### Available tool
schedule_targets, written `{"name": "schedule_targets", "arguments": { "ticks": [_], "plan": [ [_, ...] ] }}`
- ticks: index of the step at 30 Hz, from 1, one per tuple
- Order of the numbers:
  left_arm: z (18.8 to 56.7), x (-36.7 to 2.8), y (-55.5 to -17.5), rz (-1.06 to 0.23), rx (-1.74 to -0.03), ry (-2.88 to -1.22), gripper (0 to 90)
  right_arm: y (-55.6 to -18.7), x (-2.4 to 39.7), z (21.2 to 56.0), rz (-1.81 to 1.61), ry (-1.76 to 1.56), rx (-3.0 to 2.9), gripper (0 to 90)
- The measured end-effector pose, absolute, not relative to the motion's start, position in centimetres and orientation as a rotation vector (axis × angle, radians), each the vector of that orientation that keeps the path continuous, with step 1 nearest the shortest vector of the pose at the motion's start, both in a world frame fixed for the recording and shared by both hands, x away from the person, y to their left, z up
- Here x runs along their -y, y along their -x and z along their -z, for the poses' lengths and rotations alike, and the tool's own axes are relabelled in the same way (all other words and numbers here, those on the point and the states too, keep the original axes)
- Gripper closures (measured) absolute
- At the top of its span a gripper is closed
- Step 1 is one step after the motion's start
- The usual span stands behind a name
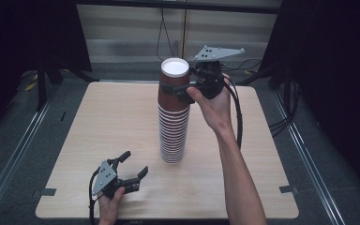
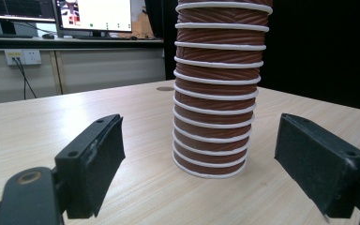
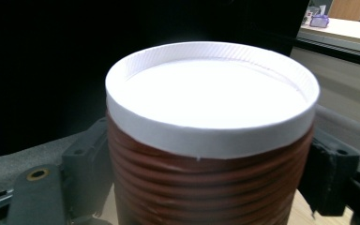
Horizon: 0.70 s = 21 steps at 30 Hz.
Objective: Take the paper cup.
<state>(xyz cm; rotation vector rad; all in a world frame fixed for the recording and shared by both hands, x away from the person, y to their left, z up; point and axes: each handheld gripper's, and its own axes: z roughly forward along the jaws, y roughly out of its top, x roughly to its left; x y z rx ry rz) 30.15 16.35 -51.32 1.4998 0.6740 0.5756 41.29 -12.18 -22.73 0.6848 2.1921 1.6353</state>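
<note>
Holding the top cup (image 1: 174,83) of the stack (image 1: 173,133) with my right gripper (image 1: 186,92), I see its jaws pressed against the ribbed brown wall on either side, just under the white rim. In the right gripper view that cup (image 3: 211,140) sits between the jaws, its white inside facing up. The stack stands upright near the middle of the counter (image 1: 112,122), cups nested with white rims showing one above another. My left gripper (image 1: 133,165) rests low on the counter, nearer to me than the stack and off to its left, jaws spread wide and clasping nothing. In the left gripper view the stack (image 2: 215,89) rises beyond the gap between those jaws, apart from both.
</note>
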Motion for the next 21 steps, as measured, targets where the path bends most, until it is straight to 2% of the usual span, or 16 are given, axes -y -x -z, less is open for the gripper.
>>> {"name": "schedule_targets", "arguments": {
  "ticks": [21],
  "plan": [
    [51.3,-16.3,-30.1,-0.566,-0.668,-1.500,15.7,-40.9,12.8,21.6,-1.746,-0.631,-2.092,19.5]
  ]
}}
